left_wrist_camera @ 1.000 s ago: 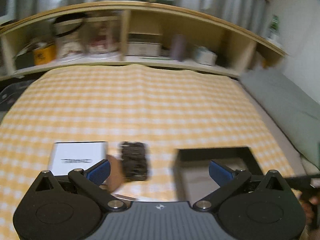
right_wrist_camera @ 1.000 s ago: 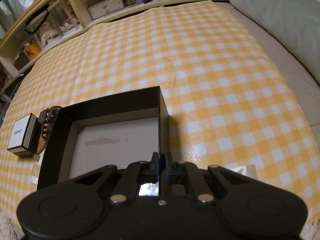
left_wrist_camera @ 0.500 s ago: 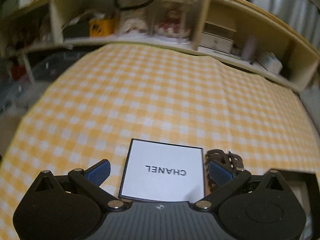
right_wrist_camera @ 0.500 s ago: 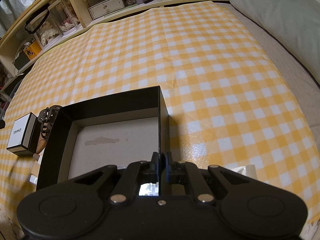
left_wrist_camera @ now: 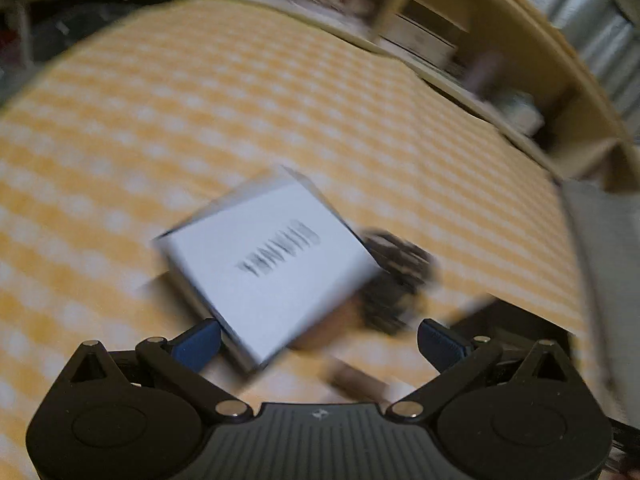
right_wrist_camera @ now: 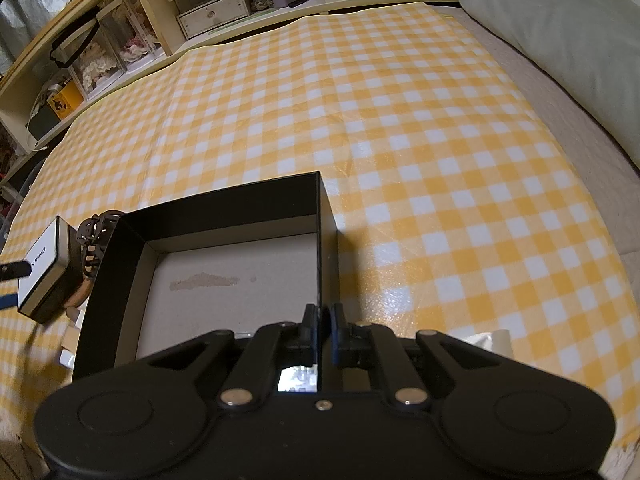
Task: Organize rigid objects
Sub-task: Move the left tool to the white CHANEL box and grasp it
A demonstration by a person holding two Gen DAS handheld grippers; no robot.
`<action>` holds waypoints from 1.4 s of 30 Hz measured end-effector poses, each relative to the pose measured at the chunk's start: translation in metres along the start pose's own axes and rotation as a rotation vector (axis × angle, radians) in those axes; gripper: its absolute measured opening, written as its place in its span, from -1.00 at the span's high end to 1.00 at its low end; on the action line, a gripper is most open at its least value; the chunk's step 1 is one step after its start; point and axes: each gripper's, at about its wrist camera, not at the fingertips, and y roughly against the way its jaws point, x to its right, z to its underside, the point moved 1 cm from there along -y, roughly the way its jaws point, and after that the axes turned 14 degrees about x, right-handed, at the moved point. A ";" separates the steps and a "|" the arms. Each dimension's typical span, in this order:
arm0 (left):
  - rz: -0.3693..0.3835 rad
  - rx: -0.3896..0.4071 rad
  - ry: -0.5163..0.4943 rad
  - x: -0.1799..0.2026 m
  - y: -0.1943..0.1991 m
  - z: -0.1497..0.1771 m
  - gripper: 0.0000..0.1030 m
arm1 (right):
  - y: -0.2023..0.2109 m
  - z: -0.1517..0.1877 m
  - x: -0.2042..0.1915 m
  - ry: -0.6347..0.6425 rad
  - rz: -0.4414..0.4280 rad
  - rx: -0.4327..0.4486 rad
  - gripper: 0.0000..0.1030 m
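Observation:
A white Chanel box point(left_wrist_camera: 268, 264) with black sides lies on the yellow checked cloth, blurred by motion. My left gripper point(left_wrist_camera: 318, 340) is open, its blue fingertips either side of the box's near corner. A dark hair claw point(left_wrist_camera: 396, 276) lies just right of the box. My right gripper point(right_wrist_camera: 324, 324) is shut on the right wall of an open black box point(right_wrist_camera: 320, 216) with a bare grey floor. The Chanel box point(right_wrist_camera: 42, 268) and hair claw point(right_wrist_camera: 94, 236) show at the left of the right wrist view, and the left gripper's fingertips point(right_wrist_camera: 12, 270) reach in from the left edge.
A wooden shelf point(right_wrist_camera: 160, 20) with boxes and bins runs along the far edge of the cloth. A grey pillow point(right_wrist_camera: 568, 28) lies at the right. Small pale items point(right_wrist_camera: 68, 340) sit by the black box's left wall, and a white object point(right_wrist_camera: 492, 340) sits near my right gripper.
My left gripper swung left from the black box to the Chanel box and closed in on it; the view now tilts and blurs. The right gripper has not moved.

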 end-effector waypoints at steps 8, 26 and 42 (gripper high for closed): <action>0.053 0.025 -0.219 0.050 0.024 0.015 -1.00 | 0.000 0.000 -0.001 0.000 0.000 0.000 0.86; -0.284 0.094 0.114 0.005 -0.025 -0.014 -1.00 | -0.001 0.000 -0.004 0.018 0.005 -0.004 0.86; -0.380 0.112 0.004 0.004 -0.045 -0.010 -0.97 | -0.001 0.000 -0.004 0.018 0.010 0.003 0.86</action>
